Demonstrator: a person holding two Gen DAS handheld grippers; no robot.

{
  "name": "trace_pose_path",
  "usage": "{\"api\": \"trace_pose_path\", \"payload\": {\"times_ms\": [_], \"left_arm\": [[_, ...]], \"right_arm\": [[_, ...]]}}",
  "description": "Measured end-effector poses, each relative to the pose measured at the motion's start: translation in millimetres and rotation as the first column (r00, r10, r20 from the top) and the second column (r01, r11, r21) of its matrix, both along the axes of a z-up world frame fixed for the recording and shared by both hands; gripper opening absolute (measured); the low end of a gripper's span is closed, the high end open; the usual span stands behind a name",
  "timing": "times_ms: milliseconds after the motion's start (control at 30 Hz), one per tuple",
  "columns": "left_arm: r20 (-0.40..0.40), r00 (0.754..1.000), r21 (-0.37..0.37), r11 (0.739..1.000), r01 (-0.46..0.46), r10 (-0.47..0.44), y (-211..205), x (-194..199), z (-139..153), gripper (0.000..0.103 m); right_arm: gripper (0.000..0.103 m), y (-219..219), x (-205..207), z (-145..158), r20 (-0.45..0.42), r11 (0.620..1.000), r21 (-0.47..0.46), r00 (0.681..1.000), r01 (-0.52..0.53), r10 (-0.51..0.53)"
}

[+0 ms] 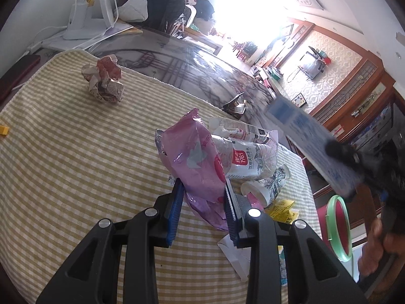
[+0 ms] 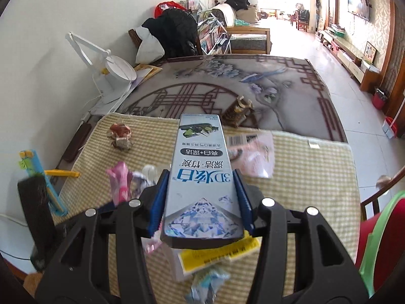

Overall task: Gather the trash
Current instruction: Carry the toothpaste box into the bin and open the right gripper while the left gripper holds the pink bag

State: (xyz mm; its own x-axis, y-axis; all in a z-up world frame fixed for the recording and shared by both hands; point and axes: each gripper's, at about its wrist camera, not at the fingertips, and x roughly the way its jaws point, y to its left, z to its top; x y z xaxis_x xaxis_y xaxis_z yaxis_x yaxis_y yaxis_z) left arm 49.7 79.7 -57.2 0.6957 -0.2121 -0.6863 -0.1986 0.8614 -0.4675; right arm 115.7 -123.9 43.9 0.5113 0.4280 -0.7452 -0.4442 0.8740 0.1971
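This is a lived-in home, a living and dining room. Directly ahead of the tool lies a table under a printed flower-and-lattice cover, with a checked yellow mat nearer in. Ahead and to the left stands a white desk lamp against a plain wall, beside a chair heaped with dark clothes. Far ahead sits a wooden sofa on a pale tiled floor. To the right, patterned wallpaper, a wall-mounted television and a low cabinet line the wall.
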Motion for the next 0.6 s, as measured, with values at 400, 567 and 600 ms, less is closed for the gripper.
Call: {"api": "trace_pose_path", "payload": {"times_ms": [400, 567, 600], "left_arm": [[-0.015, 1.0, 0.109, 0.994, 0.019, -0.017, -17, 0, -6, 0.029], [0.021, 1.0, 0.161, 0.987, -0.01, 0.007, -20, -6, 0, 0.029], [0.032, 0.999, 0.177, 0.984, -0.013, 0.007, -21, -7, 2, 0.029]], "right_arm": [[0.048, -56, -29, -43, 0.017, 0.997, 0.05, 0.998, 0.06, -0.061], [0.048, -70, -27, -42, 0.019, 0.992, 0.096, 0.996, 0.081, -0.083], [0.048, -73, -26, -42, 0.01, 0.99, 0.115, 0.996, 0.083, -0.084]]}}
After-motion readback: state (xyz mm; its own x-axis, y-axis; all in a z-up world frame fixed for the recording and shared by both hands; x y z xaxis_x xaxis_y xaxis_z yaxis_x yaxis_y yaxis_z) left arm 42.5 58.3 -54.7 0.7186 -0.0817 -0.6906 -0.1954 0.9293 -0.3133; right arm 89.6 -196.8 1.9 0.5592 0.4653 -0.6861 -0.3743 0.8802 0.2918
